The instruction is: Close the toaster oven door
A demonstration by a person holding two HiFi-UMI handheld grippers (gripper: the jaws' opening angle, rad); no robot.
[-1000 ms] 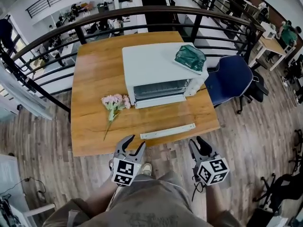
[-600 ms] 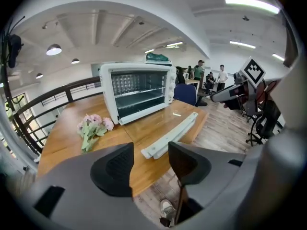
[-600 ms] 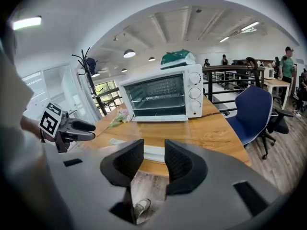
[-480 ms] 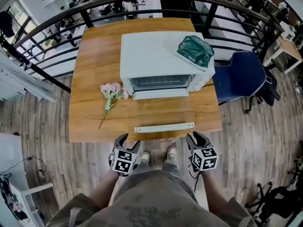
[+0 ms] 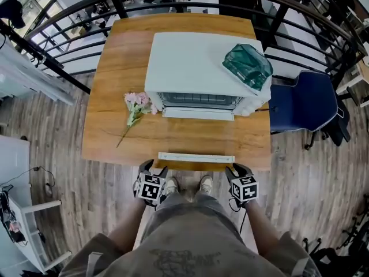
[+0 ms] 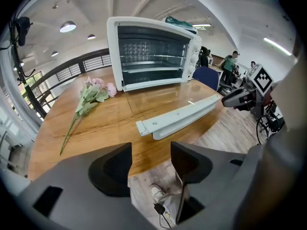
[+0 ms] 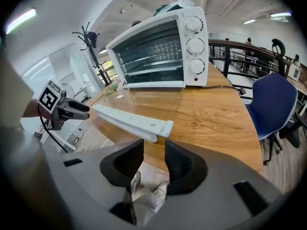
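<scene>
The white toaster oven (image 5: 199, 68) stands on the wooden table (image 5: 115, 97) with its glass door folded down flat toward me. The door's white handle bar (image 5: 196, 157) lies near the table's front edge. My left gripper (image 5: 154, 168) hangs just below that edge, near the bar's left end, open and empty. My right gripper (image 5: 237, 169) hangs below the bar's right end, also open with nothing between its fingers. In the left gripper view the handle bar (image 6: 180, 119) is ahead of the left gripper (image 6: 149, 152). The right gripper view shows the bar (image 7: 132, 121) just beyond the right gripper (image 7: 153, 162).
A bunch of pink flowers (image 5: 135, 105) lies left of the oven. A green bundle (image 5: 249, 65) rests on the oven's top. A blue office chair (image 5: 305, 105) stands right of the table, and a dark railing (image 5: 69, 16) runs behind it. My shoes (image 5: 187, 184) are on the wood floor.
Both grippers have drawn back and now sit lower and closer to my body, under the table's front edge. The oven door has stayed down.
</scene>
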